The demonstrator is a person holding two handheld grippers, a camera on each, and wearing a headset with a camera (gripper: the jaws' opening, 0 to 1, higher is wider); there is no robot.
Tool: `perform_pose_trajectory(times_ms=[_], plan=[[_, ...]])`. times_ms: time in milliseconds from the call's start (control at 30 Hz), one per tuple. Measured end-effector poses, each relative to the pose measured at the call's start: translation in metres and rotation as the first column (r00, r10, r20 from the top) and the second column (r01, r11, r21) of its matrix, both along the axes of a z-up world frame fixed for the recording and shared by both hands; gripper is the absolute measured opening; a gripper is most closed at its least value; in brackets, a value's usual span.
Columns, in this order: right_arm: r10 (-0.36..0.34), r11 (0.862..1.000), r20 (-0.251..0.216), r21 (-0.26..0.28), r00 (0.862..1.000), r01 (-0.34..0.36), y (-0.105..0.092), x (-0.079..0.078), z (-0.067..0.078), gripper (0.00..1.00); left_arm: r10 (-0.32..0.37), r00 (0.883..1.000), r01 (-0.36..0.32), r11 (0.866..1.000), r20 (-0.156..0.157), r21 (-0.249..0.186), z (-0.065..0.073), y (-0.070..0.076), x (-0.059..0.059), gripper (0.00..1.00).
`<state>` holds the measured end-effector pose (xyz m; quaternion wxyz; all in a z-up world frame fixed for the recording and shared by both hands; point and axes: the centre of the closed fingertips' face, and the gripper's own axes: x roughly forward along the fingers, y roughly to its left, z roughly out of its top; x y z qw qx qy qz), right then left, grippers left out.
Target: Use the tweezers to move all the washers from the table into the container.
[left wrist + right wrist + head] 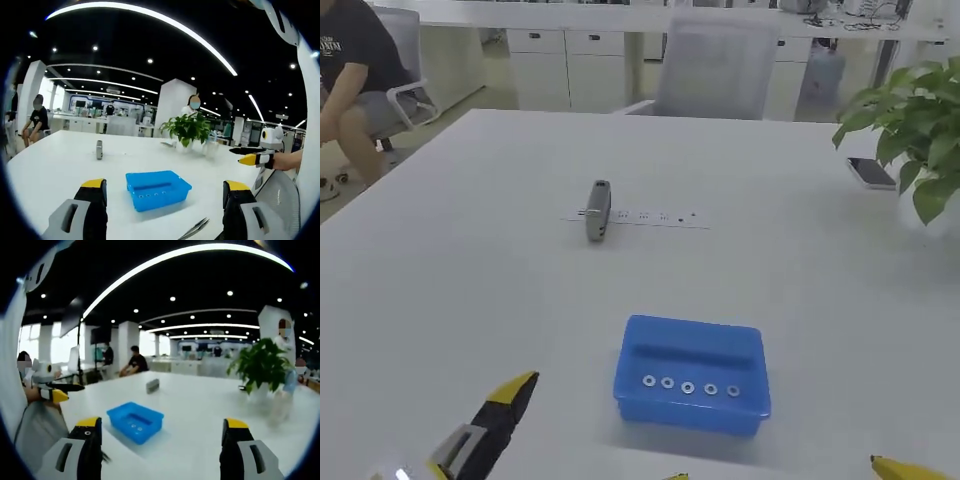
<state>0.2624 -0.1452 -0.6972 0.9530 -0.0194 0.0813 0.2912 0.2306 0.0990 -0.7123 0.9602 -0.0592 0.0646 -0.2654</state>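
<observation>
My left claw [163, 186] and right claw [161, 424] hang wide apart, empty. The tweezers [195, 229] lie on the bench [470, 300] just before me, unneeded, I judge, since five washers [688, 387] sit rowed inside the blue container [690, 410] beyond.

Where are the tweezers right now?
Left gripper view: the tweezers lie on the table, on the near side of the blue container, toward its right.

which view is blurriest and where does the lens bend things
Right gripper view is haziest, the plant smeared; left gripper view's fisheye bends the ceiling light strip into an arc; head view evenly lit, washers in the blue box readable.
</observation>
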Motion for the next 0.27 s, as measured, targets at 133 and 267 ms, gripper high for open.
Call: perform_pose_trajectory(times_ms=[133,267], plan=[[-0.043,0.998,0.001,0.035,0.999,0.043,-0.0100,0.0037,0.0028,0.99,0.012,1.000,-0.013,1.000,0.028,0.009,0.0042,0.0014,-0.0003,0.99],[-0.058,0.997,0.000,0.048,0.998,0.058,-0.0133,0.0042,0.0033,0.99,0.026,0.999,-0.026,1.000,0.024,0.004,0.0025,0.0051,0.0006,0.99]])
